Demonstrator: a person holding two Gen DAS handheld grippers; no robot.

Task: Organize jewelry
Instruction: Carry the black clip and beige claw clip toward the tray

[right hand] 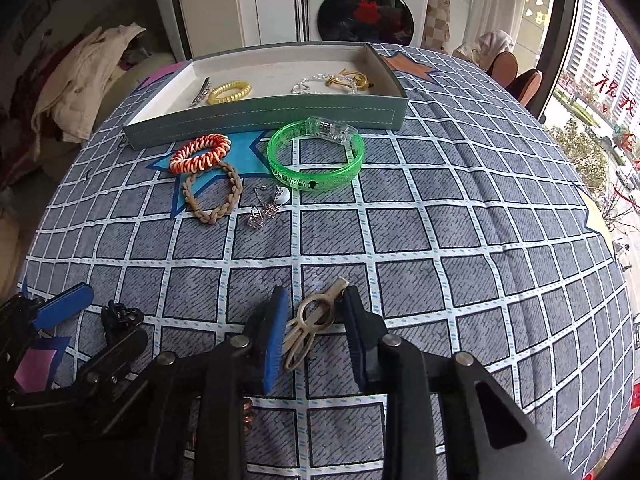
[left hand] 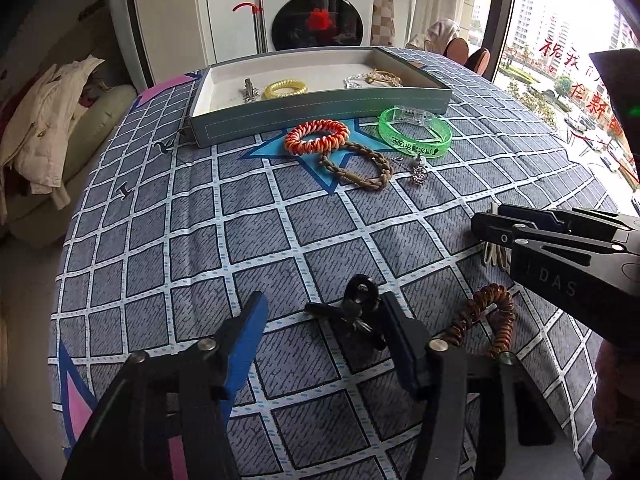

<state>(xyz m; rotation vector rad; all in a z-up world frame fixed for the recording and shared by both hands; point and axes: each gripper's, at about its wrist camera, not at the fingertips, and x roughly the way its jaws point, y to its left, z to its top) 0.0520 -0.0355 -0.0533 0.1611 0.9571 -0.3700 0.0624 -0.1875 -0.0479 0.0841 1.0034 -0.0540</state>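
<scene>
Bench (right hand: 440, 240) is round, covered in a blue-grey grid cloth with star prints. On it at the far side: shallow grey tray (right hand: 264, 114). Just in front of the tray: orange-white coil band (right hand: 200, 154), braided tan loop (right hand: 212, 196) touching its near edge, green clear bangle (right hand: 316, 156), small silver charm chain (right hand: 266, 204) between loop and bangle. Near my side: beige hair clip (right hand: 310, 322), black claw clip (left hand: 356, 308), brown coil band (left hand: 490, 318).

Left claw (left hand: 320, 320) black with blue finger pads, silver pivot screws, right claw (right hand: 314, 320) alike, "DAS" lettering
</scene>
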